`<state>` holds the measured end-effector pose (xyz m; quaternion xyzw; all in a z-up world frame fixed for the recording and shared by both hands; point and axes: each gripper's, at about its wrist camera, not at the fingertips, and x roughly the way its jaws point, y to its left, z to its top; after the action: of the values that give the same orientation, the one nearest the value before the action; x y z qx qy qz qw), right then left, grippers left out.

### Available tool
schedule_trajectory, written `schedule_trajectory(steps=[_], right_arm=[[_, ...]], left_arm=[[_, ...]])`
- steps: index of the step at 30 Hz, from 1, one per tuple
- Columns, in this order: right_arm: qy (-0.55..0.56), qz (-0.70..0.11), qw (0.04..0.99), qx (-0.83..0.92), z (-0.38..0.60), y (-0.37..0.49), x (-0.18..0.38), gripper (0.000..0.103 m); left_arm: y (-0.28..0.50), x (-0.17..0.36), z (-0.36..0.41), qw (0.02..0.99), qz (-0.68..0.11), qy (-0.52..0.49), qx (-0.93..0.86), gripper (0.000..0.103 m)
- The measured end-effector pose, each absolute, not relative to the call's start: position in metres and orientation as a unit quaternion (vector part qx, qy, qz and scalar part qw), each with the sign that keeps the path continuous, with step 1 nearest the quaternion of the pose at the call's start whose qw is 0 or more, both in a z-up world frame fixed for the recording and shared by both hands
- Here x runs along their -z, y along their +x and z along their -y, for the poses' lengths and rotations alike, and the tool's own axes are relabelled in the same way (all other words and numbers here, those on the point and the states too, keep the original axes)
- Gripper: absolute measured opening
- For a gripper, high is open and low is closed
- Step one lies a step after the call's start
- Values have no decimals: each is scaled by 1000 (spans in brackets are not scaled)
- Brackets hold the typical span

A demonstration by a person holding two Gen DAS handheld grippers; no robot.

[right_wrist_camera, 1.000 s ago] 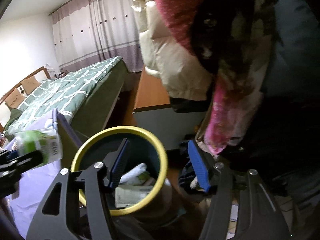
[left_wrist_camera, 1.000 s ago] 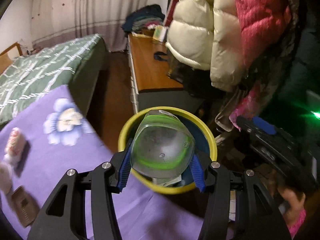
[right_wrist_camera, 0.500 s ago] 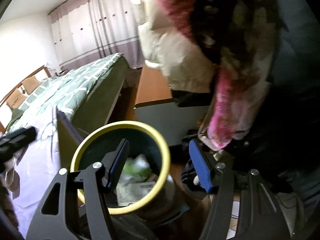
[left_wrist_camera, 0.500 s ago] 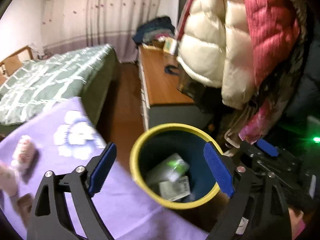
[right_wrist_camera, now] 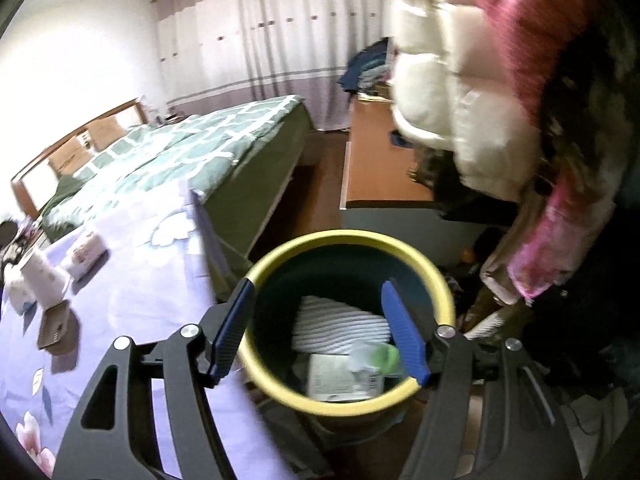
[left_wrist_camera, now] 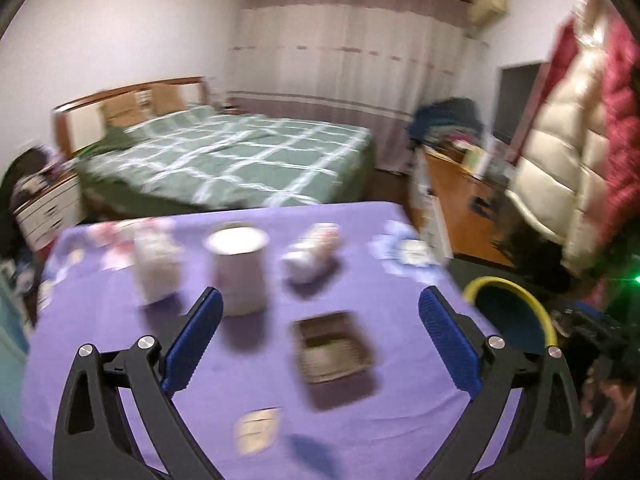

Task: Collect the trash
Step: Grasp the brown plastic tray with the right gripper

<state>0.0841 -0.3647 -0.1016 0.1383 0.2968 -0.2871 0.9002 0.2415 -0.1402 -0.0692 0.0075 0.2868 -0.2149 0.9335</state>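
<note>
left gripper (left_wrist_camera: pixel 318 338): fingers spread about as wide as they go and opening a touch more, nothing between them, hanging over the purple surface (left_wrist_camera: pixel 120 360) with the leftover trash ahead.
right gripper (right_wrist_camera: pixel 318 330): fingers apart and opening, nothing pinched, parked right above the yellow-rimmed bin (right_wrist_camera: pixel 280 264).
trash already in: crushed bottle (right_wrist_camera: pixel 378 354) and a paper pack (right_wrist_camera: pixel 340 376) lying at the bottom of the bin.
trash still out: white cup (left_wrist_camera: pixel 240 268) upright, a tipped-over wrapped roll (left_wrist_camera: pixel 312 252) behind it, a small brown tray (left_wrist_camera: pixel 332 348) nearest the fingers, a pale packet (left_wrist_camera: pixel 154 268) on the left, a scrap (left_wrist_camera: pixel 258 430) close in.
risk, cup: looks light and tall, probably tips if a wide-open finger clips it on the way to the tray.
risk, tray: low and flat, likely to skid on the cloth instead of getting pinched.
risk, blur: whole left view is smeared, so lining up on anything right now is a gamble.
risk, bin: sits off the surface's right corner, easy to miss the rim on a drop.
edges: bin just beyond the corner, bed (left_wrist_camera: pixel 240 160) past the far edge.
open room: bare cloth around the tray, tight on the bin side with jackets (right_wrist_camera: pixel 480 100) hanging close over it.
</note>
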Motion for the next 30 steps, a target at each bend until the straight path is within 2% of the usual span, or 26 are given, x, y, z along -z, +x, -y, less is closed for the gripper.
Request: schedule_trajectory(steps=[11,20,26,30], right_arm=[[106,-331,922,168,266,147,98,64],[84,-367,925,47,185,203,111,64],[76,-384,920,4,150,231,117,82],[44,-404,913,32,139,247,130,82]], left_arm=[[271,106,12,958,-270,-45,86,97],[267,106,-21,966,-245,-79,25,98],[263,105,-13,966,-247,-72,24,98],[260,103,-7,968,-243,-61,28,98]])
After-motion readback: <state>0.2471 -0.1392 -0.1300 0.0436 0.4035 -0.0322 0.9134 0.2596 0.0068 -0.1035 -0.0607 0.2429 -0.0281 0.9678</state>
